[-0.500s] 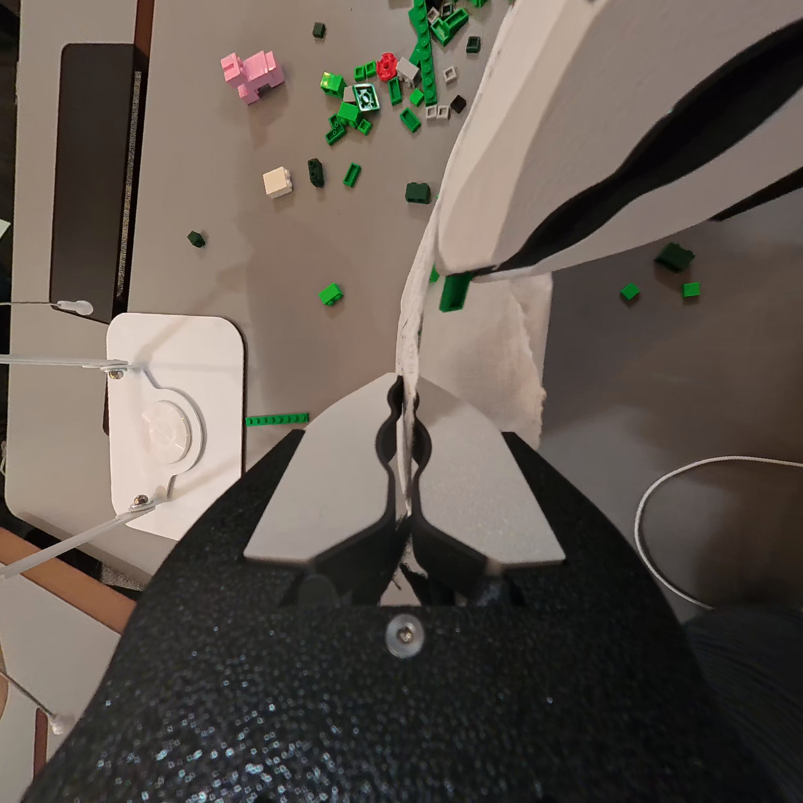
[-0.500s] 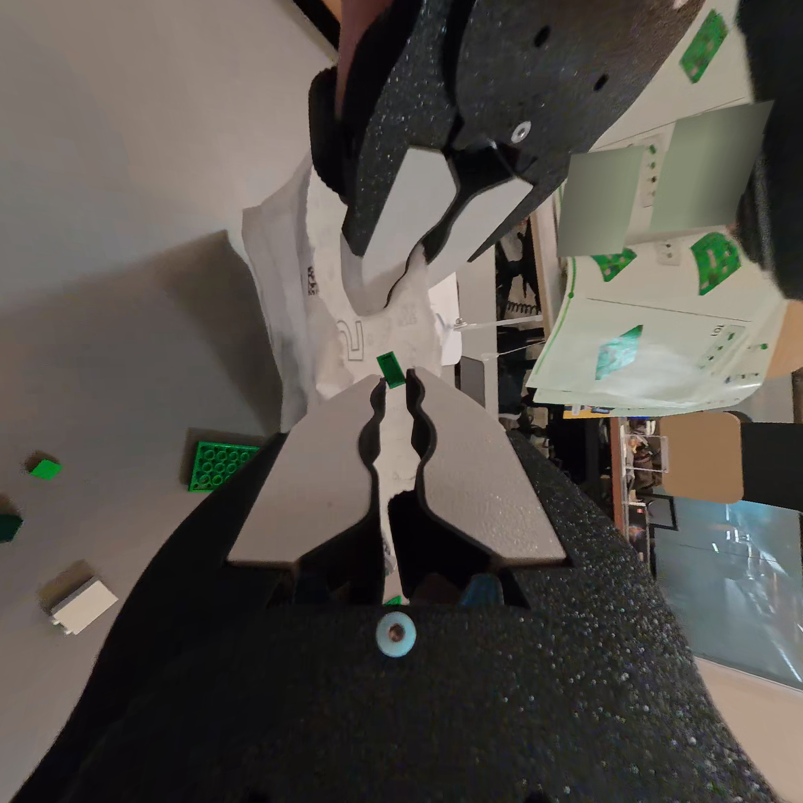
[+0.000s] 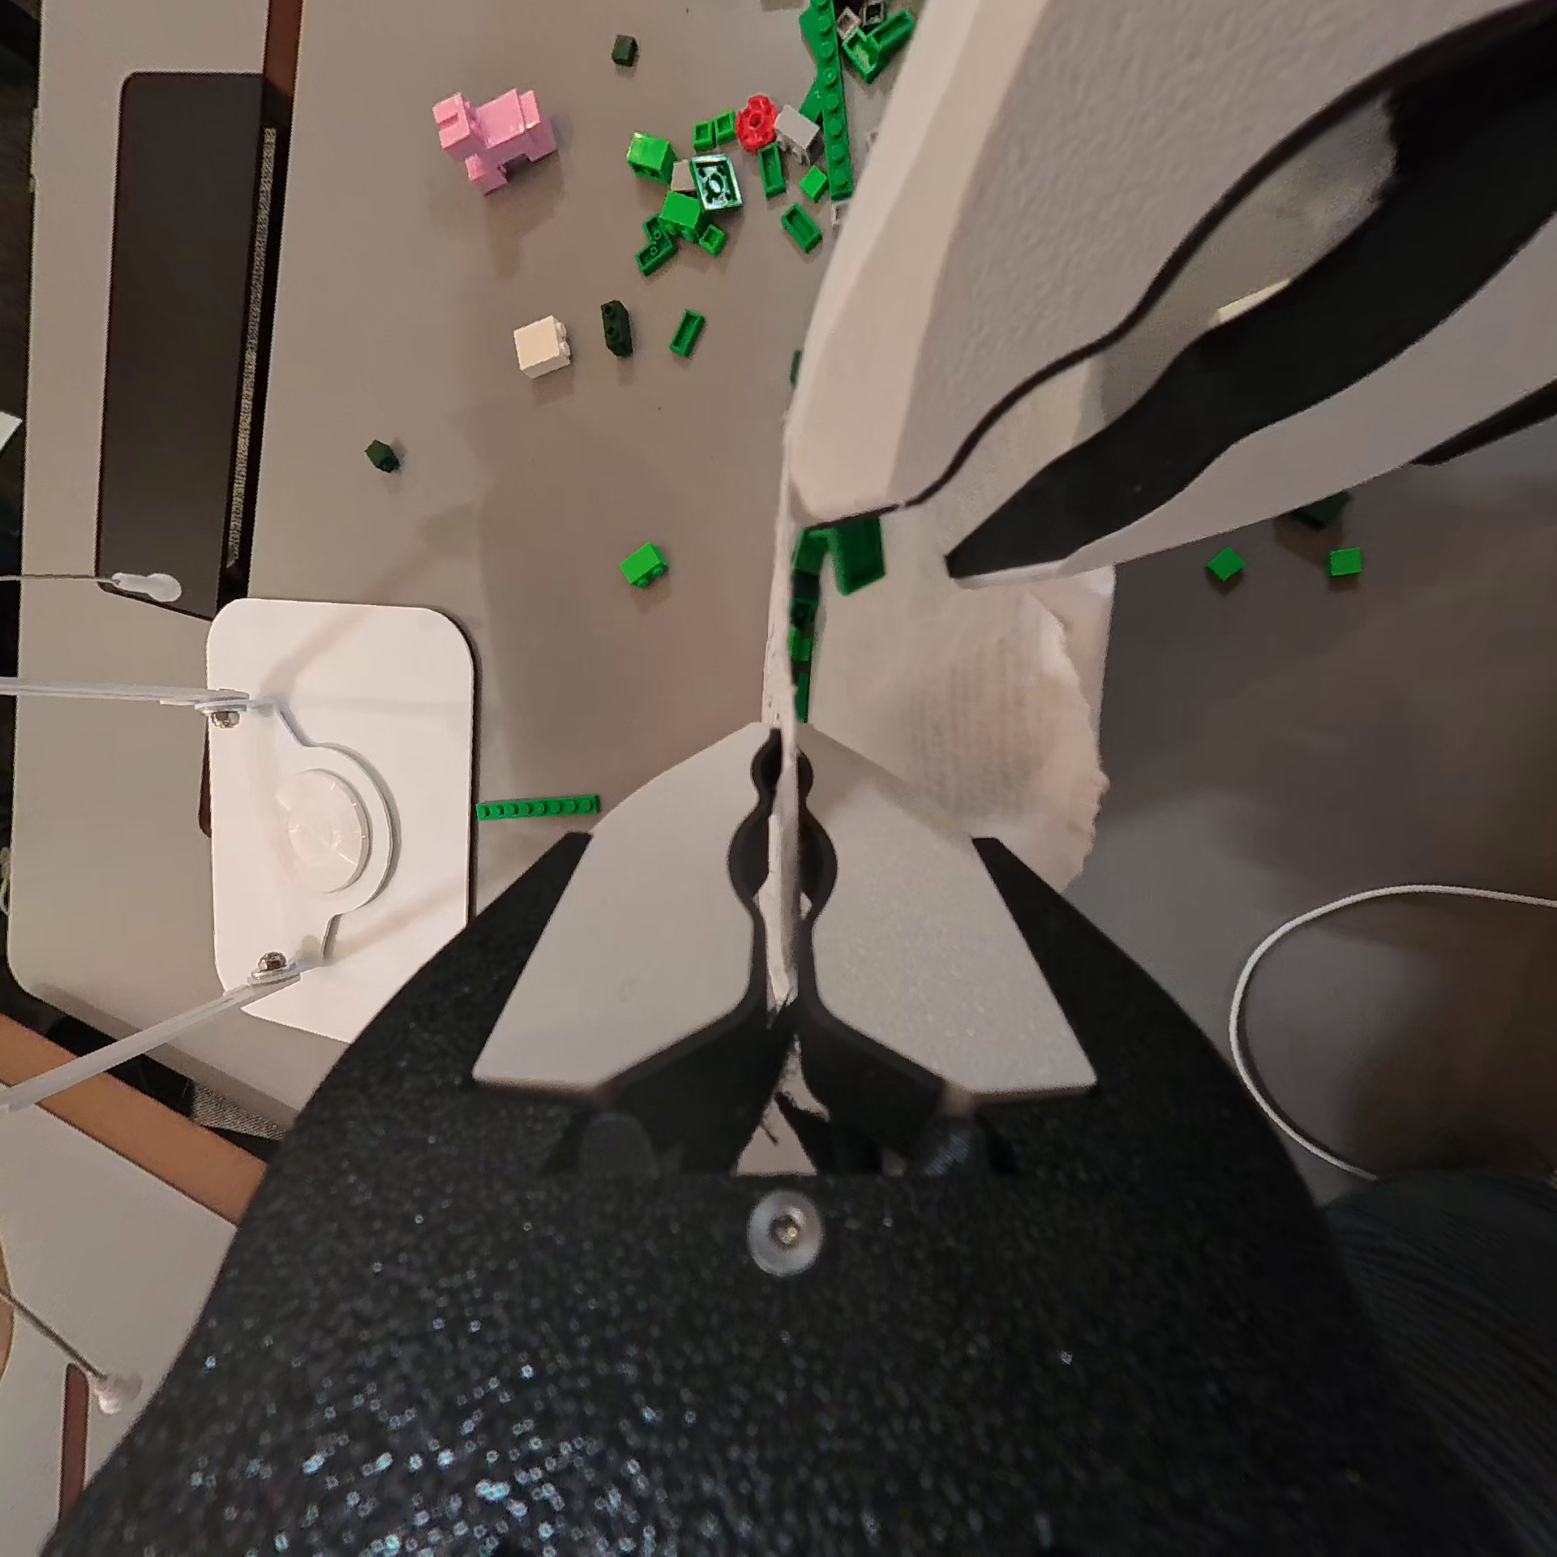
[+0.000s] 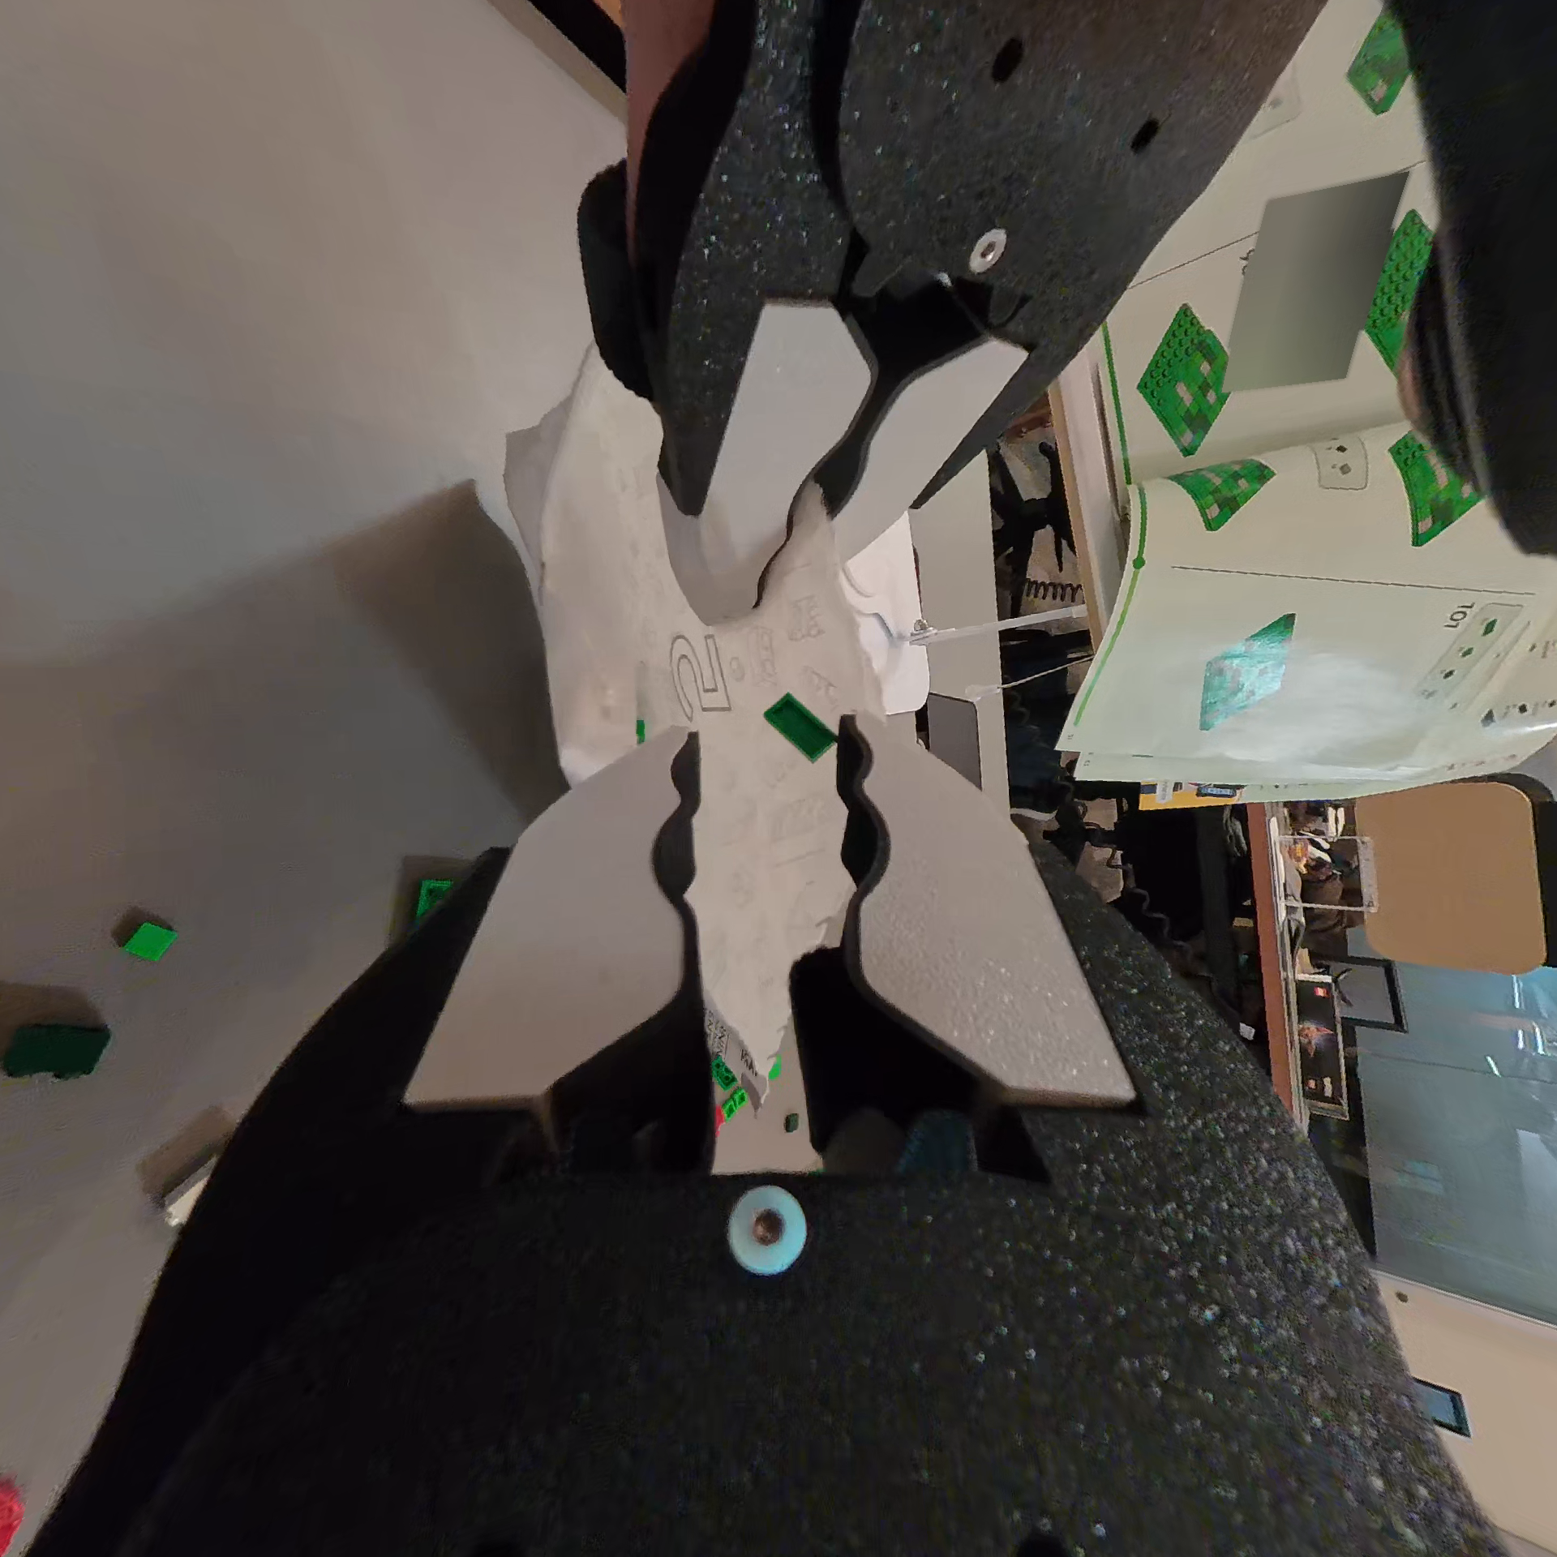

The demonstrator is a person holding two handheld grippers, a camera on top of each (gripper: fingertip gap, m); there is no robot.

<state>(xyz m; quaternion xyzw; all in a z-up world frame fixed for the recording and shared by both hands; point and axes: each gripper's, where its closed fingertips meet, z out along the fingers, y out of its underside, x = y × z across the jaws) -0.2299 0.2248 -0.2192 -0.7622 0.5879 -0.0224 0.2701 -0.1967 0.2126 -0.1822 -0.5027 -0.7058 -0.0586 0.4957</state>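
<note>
My left gripper point(image 3: 782, 746) is shut on the edge of a torn white paper bag point(image 3: 1003, 741) and holds it above the grey table point(image 3: 590, 472). Small green bricks point(image 3: 802, 607) show inside the bag's opening. My right gripper point(image 4: 762, 733) is open, with the bag's printed face point(image 4: 758, 851) lying loose between its fingers. A green tile point(image 4: 799, 724) sits on the bag by the right fingertip. In the left wrist view the right gripper point(image 3: 901, 539) hangs open at the upper right, beside a green brick point(image 3: 859, 556). The left gripper point(image 4: 783, 548) shows at the top of the right wrist view, pinching the bag.
Loose green bricks point(image 3: 716, 177), a pink brick pig point(image 3: 497, 135) and a white brick point(image 3: 543, 345) lie on the far table. A white stand plate point(image 3: 337, 809), a long green strip point(image 3: 539, 809) and a white cable point(image 3: 1264, 969) are near. An open instruction booklet point(image 4: 1306, 657) is at the right. The gap from one gripper's tips to the other's is roughly 5 cm.
My right gripper has opened and let go of the bag. My left gripper still clamps the bag's edge, and the bag's mouth has spread a little wider.
</note>
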